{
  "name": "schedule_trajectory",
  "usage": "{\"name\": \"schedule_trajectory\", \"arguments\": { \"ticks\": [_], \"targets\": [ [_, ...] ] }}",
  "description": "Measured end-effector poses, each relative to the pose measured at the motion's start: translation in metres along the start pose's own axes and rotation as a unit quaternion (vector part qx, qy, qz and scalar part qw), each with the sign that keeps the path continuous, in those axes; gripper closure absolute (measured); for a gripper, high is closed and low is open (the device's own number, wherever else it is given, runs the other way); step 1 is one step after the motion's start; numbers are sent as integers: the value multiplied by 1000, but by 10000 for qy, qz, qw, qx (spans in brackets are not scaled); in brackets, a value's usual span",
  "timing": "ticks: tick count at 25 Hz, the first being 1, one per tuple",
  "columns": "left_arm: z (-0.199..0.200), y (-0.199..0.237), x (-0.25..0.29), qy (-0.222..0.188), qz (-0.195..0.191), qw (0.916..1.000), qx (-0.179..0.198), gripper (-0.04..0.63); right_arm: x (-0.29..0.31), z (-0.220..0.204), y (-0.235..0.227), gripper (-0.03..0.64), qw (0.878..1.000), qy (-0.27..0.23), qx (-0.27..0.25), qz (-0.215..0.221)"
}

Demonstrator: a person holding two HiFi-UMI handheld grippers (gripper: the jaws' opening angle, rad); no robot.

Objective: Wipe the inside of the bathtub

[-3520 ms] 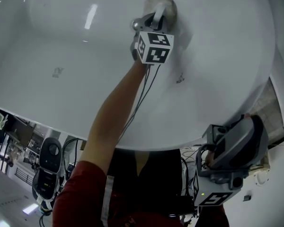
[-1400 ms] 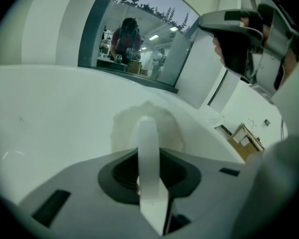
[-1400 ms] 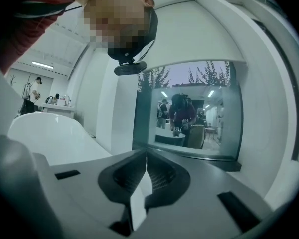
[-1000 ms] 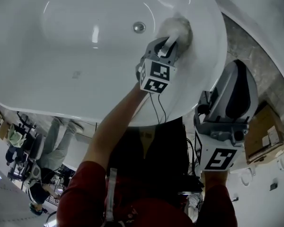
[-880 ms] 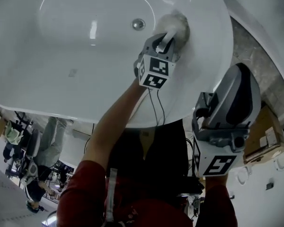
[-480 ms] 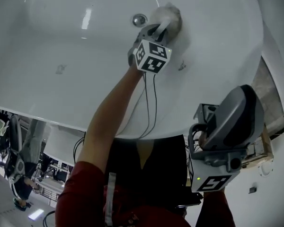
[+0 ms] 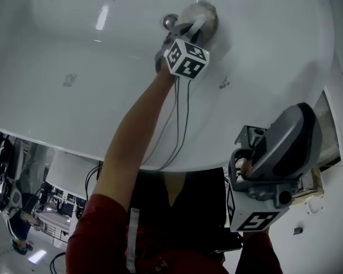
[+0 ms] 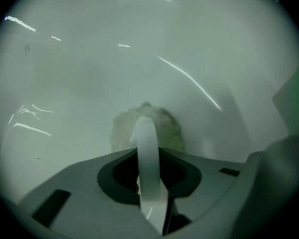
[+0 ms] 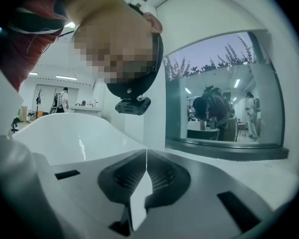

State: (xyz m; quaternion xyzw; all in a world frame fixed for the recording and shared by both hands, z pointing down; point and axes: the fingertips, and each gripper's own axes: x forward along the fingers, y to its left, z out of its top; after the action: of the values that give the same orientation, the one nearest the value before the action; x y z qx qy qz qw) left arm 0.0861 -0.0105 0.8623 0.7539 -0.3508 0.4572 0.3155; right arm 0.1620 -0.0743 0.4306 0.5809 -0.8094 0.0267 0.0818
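A white bathtub [image 7: 91, 56] fills the upper head view. My left gripper [image 7: 195, 26] reaches deep into it and is shut on a pale fuzzy cloth [image 7: 207, 16], which is pressed against the tub's inner wall just right of the metal drain [image 7: 170, 21]. In the left gripper view the cloth [image 8: 164, 128] bulges past the closed jaws against the wet white tub surface [image 8: 89, 68]. My right gripper [image 9: 145, 156] is shut on nothing and held outside the tub near its rim [image 7: 228, 158], at the lower right of the head view.
Cables run down from the left gripper along the person's bare forearm [image 7: 137, 130]. In the right gripper view, the tub rim [image 9: 79, 133] lies at left and a glass window [image 9: 224, 98] with people behind it at right.
The left gripper with the cloth has slid along the tub wall, from right of the drain to just beside it. The right gripper stayed outside the tub.
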Motion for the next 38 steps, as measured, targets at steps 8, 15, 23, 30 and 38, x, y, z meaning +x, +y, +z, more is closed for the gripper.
{"name": "schedule_trajectory", "arguments": {
  "ticks": [8, 15, 23, 30, 38],
  "targets": [
    [0, -2, -20, 10, 46, 9997, -247, 502, -14, 16, -4, 604, 9999, -32, -125, -71],
    [42, -41, -103, -594, -361, 9975, -89, 502, -49, 58, -20, 604, 9986, -190, -354, -342],
    [92, -98, -241, -1083, -1129, 9875, 201, 502, -102, 129, -38, 604, 9951, -319, -341, -866],
    [91, -161, -320, -909, -1801, 9777, 578, 502, -139, 173, -55, 604, 9870, -325, -572, -1468],
    [67, -205, -312, -585, -2136, 9696, 1039, 502, -158, 166, -72, 604, 9814, -251, -439, -1852]
  ]
}}
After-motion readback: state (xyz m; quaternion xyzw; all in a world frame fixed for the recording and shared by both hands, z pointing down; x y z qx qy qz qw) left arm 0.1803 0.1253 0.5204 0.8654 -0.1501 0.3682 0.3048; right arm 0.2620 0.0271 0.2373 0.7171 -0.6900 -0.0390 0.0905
